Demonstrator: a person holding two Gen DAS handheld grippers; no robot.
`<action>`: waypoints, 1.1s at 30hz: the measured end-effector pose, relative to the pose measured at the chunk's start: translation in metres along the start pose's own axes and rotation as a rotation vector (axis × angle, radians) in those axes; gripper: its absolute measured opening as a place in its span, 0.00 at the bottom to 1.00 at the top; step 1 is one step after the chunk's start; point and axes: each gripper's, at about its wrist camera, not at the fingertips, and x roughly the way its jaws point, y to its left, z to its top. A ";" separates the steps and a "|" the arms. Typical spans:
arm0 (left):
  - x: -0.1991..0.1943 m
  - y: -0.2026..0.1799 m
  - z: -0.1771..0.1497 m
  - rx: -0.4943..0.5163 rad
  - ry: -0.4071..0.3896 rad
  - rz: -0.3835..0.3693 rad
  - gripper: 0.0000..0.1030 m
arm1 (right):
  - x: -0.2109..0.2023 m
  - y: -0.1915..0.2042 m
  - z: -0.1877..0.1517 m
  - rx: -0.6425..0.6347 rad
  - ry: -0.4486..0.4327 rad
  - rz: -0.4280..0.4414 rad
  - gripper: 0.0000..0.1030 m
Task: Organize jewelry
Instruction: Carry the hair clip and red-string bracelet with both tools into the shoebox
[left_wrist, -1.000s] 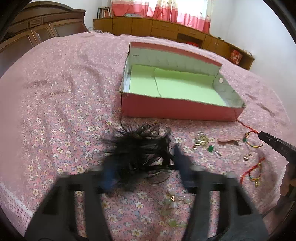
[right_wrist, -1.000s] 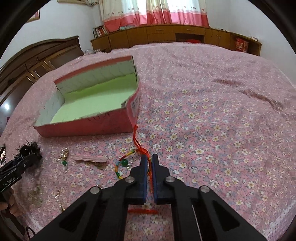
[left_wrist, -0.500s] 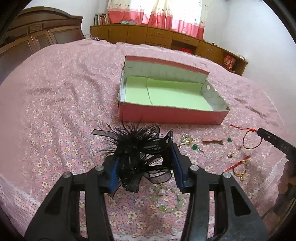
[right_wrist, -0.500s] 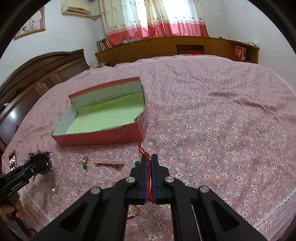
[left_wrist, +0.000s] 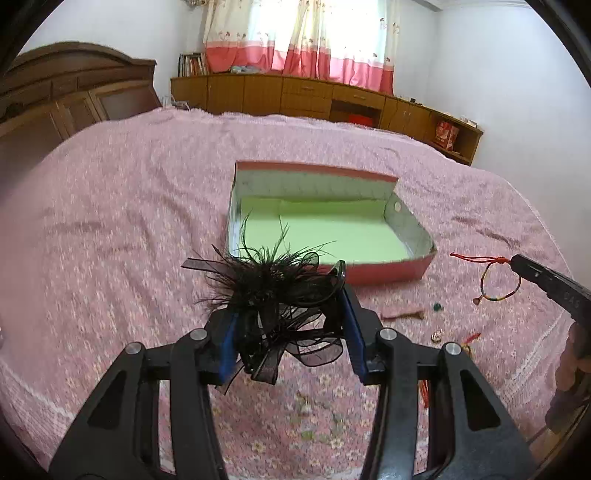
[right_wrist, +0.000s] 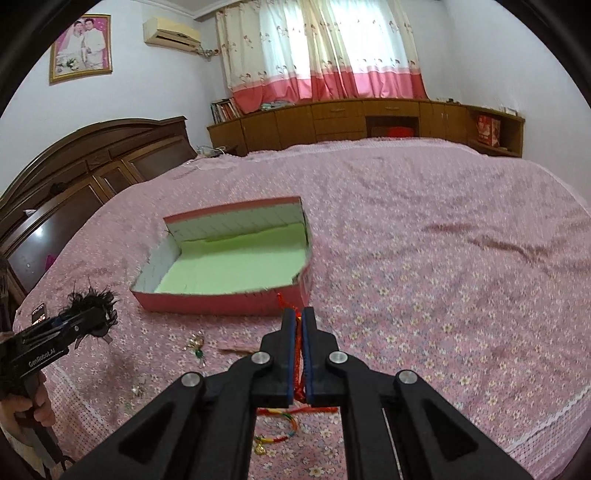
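Note:
My left gripper (left_wrist: 286, 306) is shut on a black feathered hair piece (left_wrist: 273, 286) and holds it lifted above the bed, in front of the open pink box with a green floor (left_wrist: 332, 225). My right gripper (right_wrist: 298, 319) is shut on a red cord bracelet (right_wrist: 298, 365), lifted near the box's right corner (right_wrist: 303, 284). From the left wrist view the bracelet (left_wrist: 496, 280) hangs from the right gripper's tip (left_wrist: 517, 260). The left gripper with the hair piece (right_wrist: 90, 302) shows at the left of the right wrist view.
Loose pieces lie on the pink floral bedspread (right_wrist: 443, 258): a gold and green charm (right_wrist: 195, 345), a thin brown clip (left_wrist: 402, 314), a second red and multicoloured bracelet (right_wrist: 284, 424), small gold bits (left_wrist: 437, 336). A dark headboard (right_wrist: 92, 166) stands left, wooden cabinets (right_wrist: 369, 122) behind.
My left gripper closed on the black hair piece and lifted it off the bed toward the box. My right gripper rose with the red bracelet, pulling it off the bedspread.

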 end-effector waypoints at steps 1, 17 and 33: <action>0.000 0.000 0.002 0.002 -0.004 -0.001 0.40 | -0.001 0.001 0.003 -0.004 -0.006 0.005 0.05; 0.028 0.001 0.038 0.034 -0.050 -0.002 0.40 | 0.021 0.026 0.046 -0.057 -0.061 0.053 0.05; 0.090 0.007 0.068 0.049 -0.017 0.007 0.40 | 0.095 0.043 0.079 -0.034 -0.017 0.100 0.05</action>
